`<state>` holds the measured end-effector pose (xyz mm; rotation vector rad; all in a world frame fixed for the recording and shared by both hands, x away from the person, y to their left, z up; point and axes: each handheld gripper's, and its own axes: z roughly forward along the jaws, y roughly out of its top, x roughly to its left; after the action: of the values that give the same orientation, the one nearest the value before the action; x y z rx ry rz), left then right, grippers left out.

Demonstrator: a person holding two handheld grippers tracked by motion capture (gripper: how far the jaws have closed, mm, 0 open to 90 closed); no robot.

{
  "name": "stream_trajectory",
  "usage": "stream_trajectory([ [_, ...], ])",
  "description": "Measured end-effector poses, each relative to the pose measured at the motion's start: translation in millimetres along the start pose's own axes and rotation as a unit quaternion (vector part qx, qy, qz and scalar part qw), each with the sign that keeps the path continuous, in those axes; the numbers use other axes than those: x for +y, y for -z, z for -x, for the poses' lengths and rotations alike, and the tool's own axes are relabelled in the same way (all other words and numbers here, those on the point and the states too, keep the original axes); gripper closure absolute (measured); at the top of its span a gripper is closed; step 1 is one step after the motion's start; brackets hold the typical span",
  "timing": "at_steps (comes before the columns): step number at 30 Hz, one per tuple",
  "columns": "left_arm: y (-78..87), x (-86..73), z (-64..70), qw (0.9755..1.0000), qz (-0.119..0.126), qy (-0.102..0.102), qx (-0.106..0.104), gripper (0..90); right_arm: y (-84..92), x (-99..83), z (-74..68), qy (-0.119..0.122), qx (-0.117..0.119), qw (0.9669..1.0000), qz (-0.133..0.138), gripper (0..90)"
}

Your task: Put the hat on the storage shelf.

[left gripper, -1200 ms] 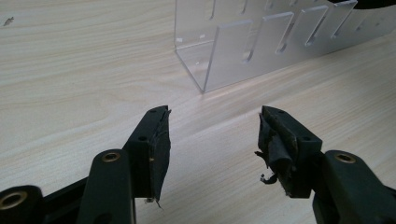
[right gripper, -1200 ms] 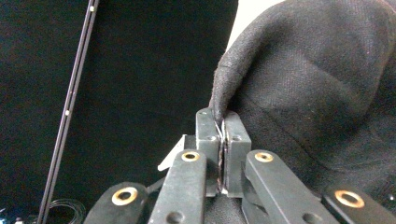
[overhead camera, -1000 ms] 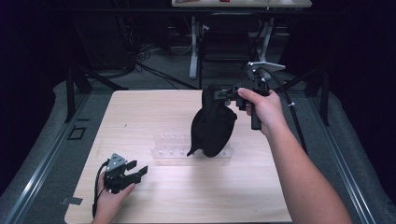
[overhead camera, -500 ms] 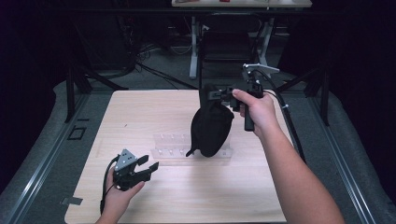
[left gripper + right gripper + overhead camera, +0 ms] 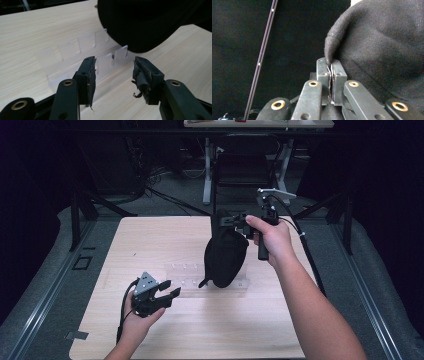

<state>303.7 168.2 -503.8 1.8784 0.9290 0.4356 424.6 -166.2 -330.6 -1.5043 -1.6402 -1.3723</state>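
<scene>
The right gripper (image 5: 239, 221) is raised above the far side of the wooden table (image 5: 150, 240), its jaws clenched on a fold at the top edge of a black cloth bag (image 5: 225, 257), so the bag hangs free with its bottom just over a clear plastic tray (image 5: 187, 275) lying flat mid-table; lifting it that way seems meant to bare the tray; the left gripper (image 5: 167, 295), jaws spread and holding nothing, sits low near the tray's near edge, seemingly ready to take or steady it.
</scene>
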Motion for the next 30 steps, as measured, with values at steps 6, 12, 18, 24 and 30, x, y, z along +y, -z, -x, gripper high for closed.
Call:
stream_trajectory([
  [6,-8.1,13.5,13.2,0.9998,0.004,-0.014,-0.015,54.7,-1.0,-0.9,-0.5,0.002,0.0,1.0,-0.001,87.5],
  [12,-15.2,24.6,25.2,0.9992,0.001,-0.028,-0.028,57.4,-3.2,-1.1,-3.0,0.007,-0.004,1.0,-0.002,87.4],
  [18,-19.9,29.7,33.3,0.9986,-0.003,-0.04,-0.034,58.8,-6.9,-1.0,-5.0,0.009,-0.003,0.9999,-0.005,87.3],
  [24,-22.7,31.6,34.2,0.9986,-0.004,-0.038,-0.036,61.8,-8.6,-1.3,-5.3,0.009,-0.001,0.9999,-0.005,87.2],
  [30,-18.3,31.7,37.7,0.998,0.002,-0.042,-0.046,63.0,-8.3,-1.1,-5.3,0.009,-0.001,0.9999,-0.005,87.1],
])
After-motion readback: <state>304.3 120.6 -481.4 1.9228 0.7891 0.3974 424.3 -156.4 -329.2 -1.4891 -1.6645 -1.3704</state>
